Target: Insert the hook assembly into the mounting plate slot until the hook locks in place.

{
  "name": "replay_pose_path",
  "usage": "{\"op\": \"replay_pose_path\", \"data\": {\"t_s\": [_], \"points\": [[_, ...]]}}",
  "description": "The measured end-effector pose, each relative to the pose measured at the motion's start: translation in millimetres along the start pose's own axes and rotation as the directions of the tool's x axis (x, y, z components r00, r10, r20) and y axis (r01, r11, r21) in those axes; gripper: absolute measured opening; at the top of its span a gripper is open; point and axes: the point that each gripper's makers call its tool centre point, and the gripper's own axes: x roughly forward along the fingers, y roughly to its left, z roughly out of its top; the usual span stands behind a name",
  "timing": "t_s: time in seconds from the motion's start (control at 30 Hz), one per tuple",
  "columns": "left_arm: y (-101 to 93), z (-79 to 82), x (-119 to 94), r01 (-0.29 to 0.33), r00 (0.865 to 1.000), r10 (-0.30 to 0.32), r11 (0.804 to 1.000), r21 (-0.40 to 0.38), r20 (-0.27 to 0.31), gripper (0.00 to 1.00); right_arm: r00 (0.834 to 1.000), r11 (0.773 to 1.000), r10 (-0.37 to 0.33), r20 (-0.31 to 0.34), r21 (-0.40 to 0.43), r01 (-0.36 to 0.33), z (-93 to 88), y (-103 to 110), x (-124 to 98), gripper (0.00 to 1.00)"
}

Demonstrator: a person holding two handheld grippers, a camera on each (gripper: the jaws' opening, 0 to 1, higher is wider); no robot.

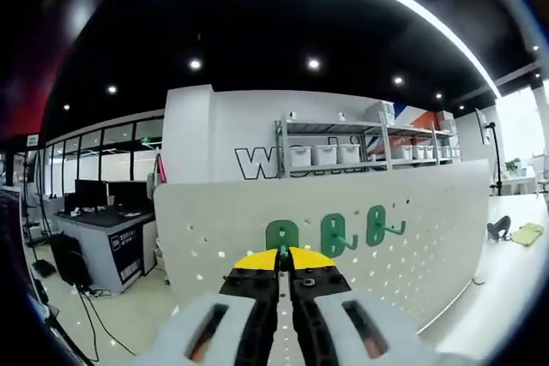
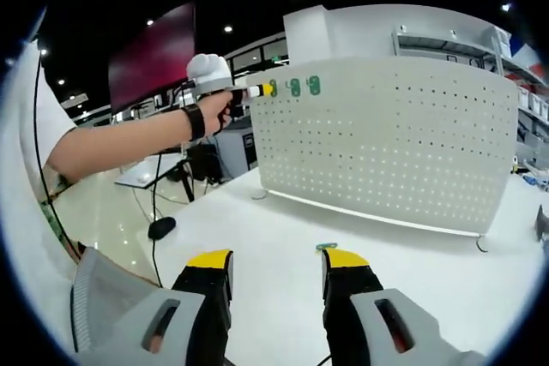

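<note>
The white perforated mounting plate point(image 1: 412, 237) stands upright on a white table point(image 2: 283, 229). My left gripper point(image 1: 283, 261) is shut on a green hook point(image 1: 281, 234), held against the plate's face near its top edge. Two more green hooks point(image 1: 334, 233) point(image 1: 377, 225) hang on the plate just to the right. In the right gripper view the plate point(image 2: 386, 143) is ahead, and a person's hand holds the left gripper point(image 2: 257, 90) at its top left corner, beside the hung hooks point(image 2: 304, 86). My right gripper point(image 2: 276, 259) is open and empty over the table; a small green piece point(image 2: 326, 247) lies by its right jaw.
A black mouse-like object point(image 2: 160, 227) with a cable lies at the table's left edge. A yellow-green pad point(image 1: 526, 233) and a dark object point(image 1: 497, 229) lie on the table past the plate. Shelves with white bins point(image 1: 334, 153) and a desk with monitors point(image 1: 94, 195) stand behind.
</note>
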Motion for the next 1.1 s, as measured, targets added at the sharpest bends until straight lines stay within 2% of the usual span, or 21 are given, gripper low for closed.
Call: {"op": "replay_pose_path", "data": {"t_s": [0.23,0.57,0.63,0.73,0.8,1.1], "points": [[-4.8,0.4,6.3,0.004,1.000,-0.003,1.000,0.029,-0.011,0.03,1.000,1.000,-0.002,-0.007,0.003,0.002,-3.1,1.9,1.8,0.41],[2.9,-3.0,16.4,-0.019,0.999,0.018,1.000,-0.018,-0.027,0.03,1.000,1.000,-0.017,-0.005,0.010,0.017,-3.6,-3.6,-0.5,0.41],[1.3,-3.2,17.3,-0.022,0.999,0.023,1.000,0.009,-0.027,0.03,1.000,1.000,-0.018,-0.006,0.010,0.018,-3.6,-4.2,-0.5,0.41],[1.8,-3.5,16.9,-0.026,0.999,0.025,1.000,-0.010,-0.035,0.03,1.000,1.000,-0.016,-0.004,0.013,0.017,-3.7,-3.7,0.3,0.41],[0.5,-3.3,18.2,-0.024,0.999,0.025,0.999,0.036,-0.033,0.04,1.000,1.000,-0.014,-0.009,0.016,0.014,-5.2,-2.9,1.7,0.41],[-0.1,0.6,20.5,-0.008,0.999,0.010,0.999,0.047,-0.033,0.05,1.000,1.000,-0.013,-0.010,0.014,0.013,-5.4,-3.8,3.0,0.41]]}}
